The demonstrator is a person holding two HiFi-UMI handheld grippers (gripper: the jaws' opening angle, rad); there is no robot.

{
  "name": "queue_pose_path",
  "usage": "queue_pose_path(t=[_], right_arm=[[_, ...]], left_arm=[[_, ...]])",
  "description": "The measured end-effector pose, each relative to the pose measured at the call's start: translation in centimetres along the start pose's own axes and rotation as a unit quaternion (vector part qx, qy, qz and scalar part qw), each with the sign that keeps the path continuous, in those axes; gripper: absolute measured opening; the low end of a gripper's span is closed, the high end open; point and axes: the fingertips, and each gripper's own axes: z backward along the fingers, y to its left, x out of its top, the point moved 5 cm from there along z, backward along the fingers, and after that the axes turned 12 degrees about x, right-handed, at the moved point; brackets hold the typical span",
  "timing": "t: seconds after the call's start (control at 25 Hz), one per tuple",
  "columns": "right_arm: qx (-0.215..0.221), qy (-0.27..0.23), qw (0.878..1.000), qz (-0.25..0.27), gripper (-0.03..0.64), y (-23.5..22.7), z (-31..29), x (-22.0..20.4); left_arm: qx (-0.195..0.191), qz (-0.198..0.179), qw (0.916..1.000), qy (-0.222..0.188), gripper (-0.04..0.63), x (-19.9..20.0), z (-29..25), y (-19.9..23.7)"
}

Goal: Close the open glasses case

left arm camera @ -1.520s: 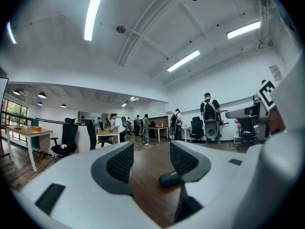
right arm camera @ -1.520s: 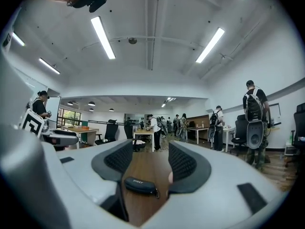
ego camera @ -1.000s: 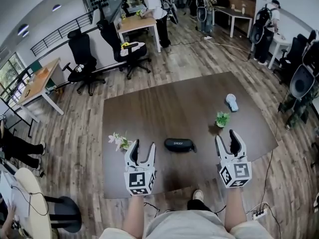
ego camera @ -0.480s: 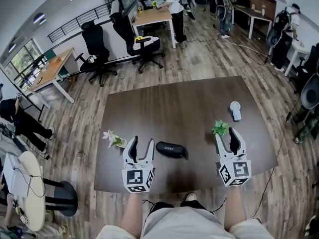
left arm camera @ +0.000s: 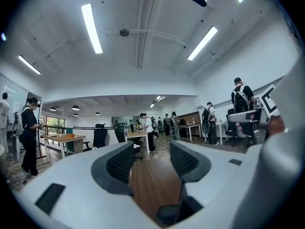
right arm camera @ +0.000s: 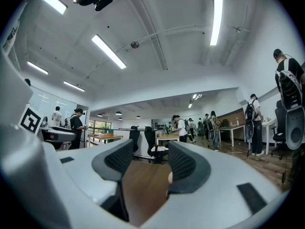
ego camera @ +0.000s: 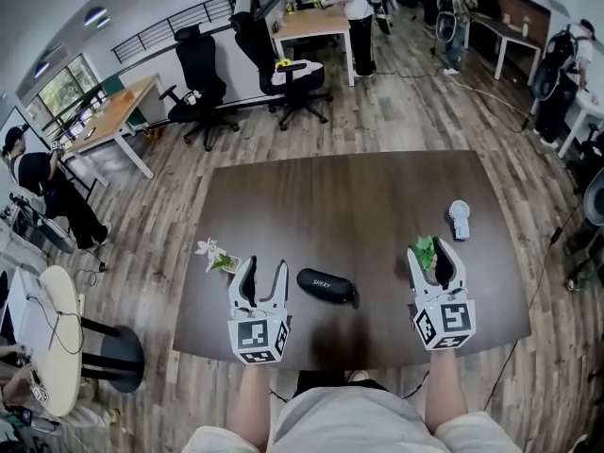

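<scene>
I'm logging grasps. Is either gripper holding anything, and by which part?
Nothing is held. The left gripper and the right gripper both stand open and empty; the glasses case lies on the table between them, untouched.

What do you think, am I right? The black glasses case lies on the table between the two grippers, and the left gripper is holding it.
Not quite. The left gripper holds nothing: the left gripper view shows its jaws apart with only bare table between them. The black glasses case does lie on the table between the two grippers.
</scene>
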Motion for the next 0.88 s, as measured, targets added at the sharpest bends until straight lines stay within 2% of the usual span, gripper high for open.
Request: queue_pose_path(t=[0.28, 0.52, 0.88], right_arm=[[0.018, -0.003, 1.0, 0.024, 0.233, 0.5, -3.6, 0.6], [0.041, -0.001, 0.999, 0.03, 0.233, 1.6, -5.2, 0.8], [0.085, 0.041, 0.995, 0.043, 0.232, 4.2, -6.1, -1.7]], left_arm=[[0.012, -0.005, 0.9999, -0.011, 0.241, -0.5, -2.1, 1.9], [0.021, 0.004, 0.9997, -0.009, 0.235, -0.5, -2.5, 2.7], [0.024, 0.006, 0.9994, 0.026, 0.227, -3.3, -1.1, 2.7]])
